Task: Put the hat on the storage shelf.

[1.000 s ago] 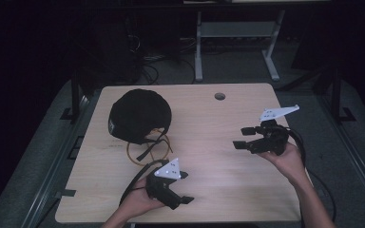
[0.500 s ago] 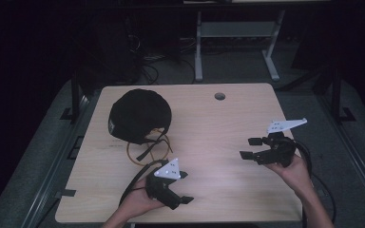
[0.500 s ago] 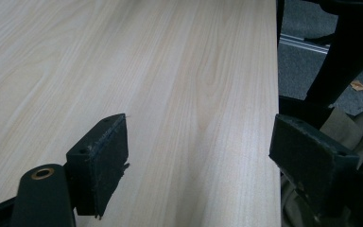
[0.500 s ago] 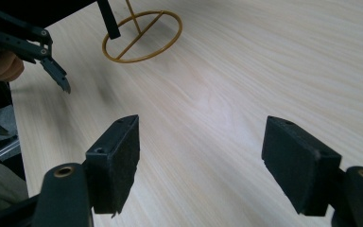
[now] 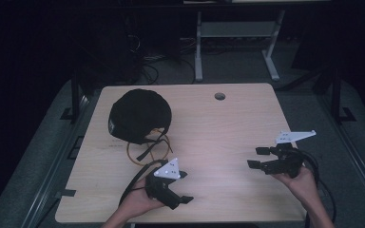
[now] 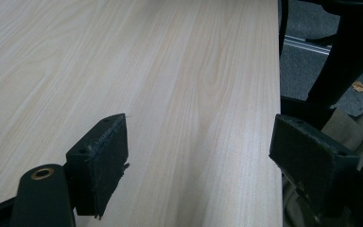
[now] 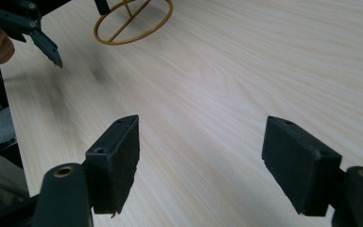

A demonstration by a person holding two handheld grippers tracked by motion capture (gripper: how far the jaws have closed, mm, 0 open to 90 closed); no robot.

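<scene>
A black cap-like object (image 5: pixel 140 114) with loose straps lies at the table's far left, and a thin yellow ring (image 5: pixel 132 159) lies just in front of it. My left gripper (image 5: pixel 185 186) rests low at the near left edge, open, with bare wood between its jaws (image 6: pixel 199 125). My right gripper (image 5: pixel 255 157) hovers over the near right of the table, pointing left, also open and holding nothing (image 7: pixel 202 124). Ahead of the right gripper in its own view are the yellow ring (image 7: pixel 118 43) and the left gripper (image 7: pixel 33 26).
The light wooden table (image 5: pixel 218 123) has a round cable hole (image 5: pixel 220 96) near its far edge. Cables trail off the near edge from both grippers. Dark floor and a metal stand (image 5: pixel 237 33) lie beyond the table.
My right gripper has moved toward the near right corner and sunk closer to the table, jaws still wide. The left gripper has stayed where it was.
</scene>
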